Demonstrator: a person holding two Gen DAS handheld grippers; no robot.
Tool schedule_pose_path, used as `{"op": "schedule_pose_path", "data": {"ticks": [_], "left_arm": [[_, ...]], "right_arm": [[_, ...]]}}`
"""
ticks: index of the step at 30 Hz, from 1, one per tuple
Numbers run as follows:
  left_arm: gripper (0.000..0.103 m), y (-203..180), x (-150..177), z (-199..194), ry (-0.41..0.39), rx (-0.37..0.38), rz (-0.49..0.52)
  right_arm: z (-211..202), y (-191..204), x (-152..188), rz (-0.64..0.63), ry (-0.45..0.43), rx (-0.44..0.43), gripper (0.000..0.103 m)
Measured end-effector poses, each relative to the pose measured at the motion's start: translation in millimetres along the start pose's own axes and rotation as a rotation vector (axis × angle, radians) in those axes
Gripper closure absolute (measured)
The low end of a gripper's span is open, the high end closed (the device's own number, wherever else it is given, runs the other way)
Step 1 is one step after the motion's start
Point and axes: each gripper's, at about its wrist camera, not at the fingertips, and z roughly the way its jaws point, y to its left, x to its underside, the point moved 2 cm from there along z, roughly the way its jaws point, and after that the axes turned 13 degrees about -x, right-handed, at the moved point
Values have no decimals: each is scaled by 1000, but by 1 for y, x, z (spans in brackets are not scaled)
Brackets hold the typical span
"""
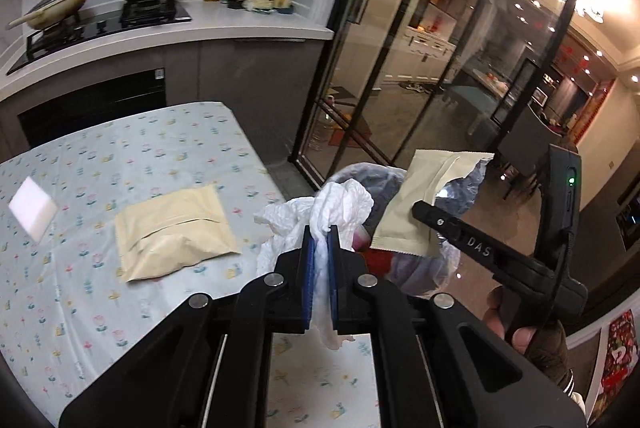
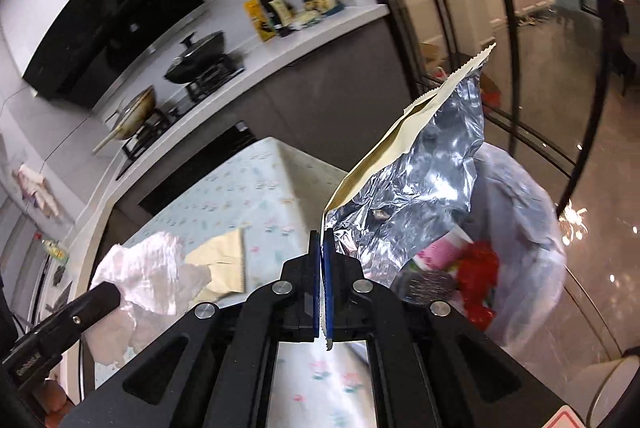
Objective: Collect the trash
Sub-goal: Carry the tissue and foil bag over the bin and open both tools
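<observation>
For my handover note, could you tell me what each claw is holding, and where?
Left claw: crumpled white paper tissue, pinched mid-bunch. Right claw: torn-open beige foil-lined wrapper, pinched at its edge.

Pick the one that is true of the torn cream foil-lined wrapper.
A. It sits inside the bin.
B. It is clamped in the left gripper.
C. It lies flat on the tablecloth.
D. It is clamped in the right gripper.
D: the right gripper pinches the torn cream foil-lined wrapper, held up near the bag-lined trash bin; the left gripper grips the crumpled white tissue.

Black tool (image 1: 321, 234), blue pads (image 1: 308, 268), silver screws, brown sleeve (image 1: 550, 348).
</observation>
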Motion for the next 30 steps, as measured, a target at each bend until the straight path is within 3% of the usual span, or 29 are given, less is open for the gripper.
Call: {"op": "schedule_pose_path", "data": {"ticks": [5, 10, 23, 25, 27, 30], "left_arm": [[97, -56, 2, 31, 54, 75, 73], [97, -87, 2, 60, 94, 81, 110], [96, -98, -3, 96, 118, 22, 111], [89, -97, -5, 98, 112, 1, 106], [73, -94, -6, 97, 99, -20, 95], [62, -90, -10, 94, 76, -38, 93]], "right_arm": [[-10, -41, 6, 65, -4, 38, 101], [-11, -67, 13, 99, 2, 60, 100], [-9, -81, 17, 118, 12, 57, 99], [-6, -80, 16, 119, 18, 55, 97], [-3, -79, 16, 121, 25, 55, 94], [0, -76, 17, 120, 30, 50, 93]]}}
